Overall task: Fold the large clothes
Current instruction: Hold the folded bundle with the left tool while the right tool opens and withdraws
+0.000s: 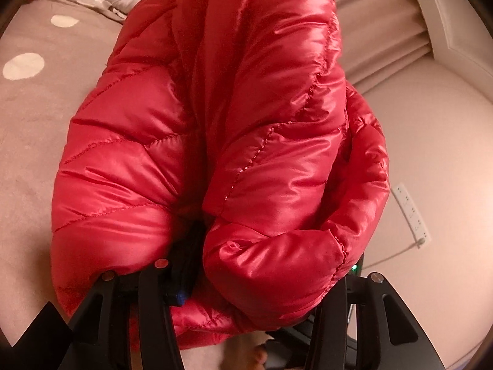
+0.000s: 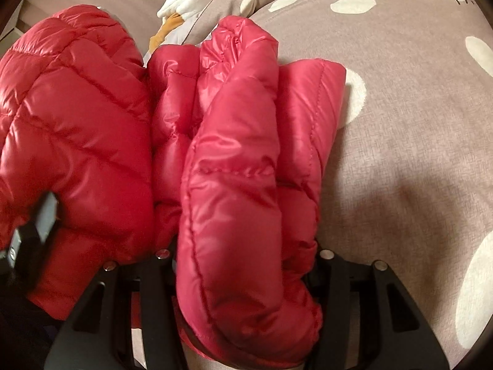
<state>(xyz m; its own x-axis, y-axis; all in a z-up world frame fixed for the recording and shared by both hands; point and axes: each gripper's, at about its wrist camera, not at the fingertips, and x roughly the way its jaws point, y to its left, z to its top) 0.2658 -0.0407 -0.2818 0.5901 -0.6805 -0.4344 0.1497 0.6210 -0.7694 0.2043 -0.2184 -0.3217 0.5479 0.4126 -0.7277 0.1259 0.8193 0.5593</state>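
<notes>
Red and glossy, the puffer jacket [image 1: 215, 129] hangs bunched between both tools above the spotted bedspread [image 2: 416, 154]. The left gripper [image 1: 246, 277] and right gripper [image 2: 243, 262] each pinch a thick wad of it. This looks like mid-fold carrying; next it likely needs lowering flat onto the bed, edges aligned.

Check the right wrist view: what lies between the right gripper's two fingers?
A bunched fold of the red puffer jacket fills the right gripper between its fingers, seen in the right wrist view.
</notes>
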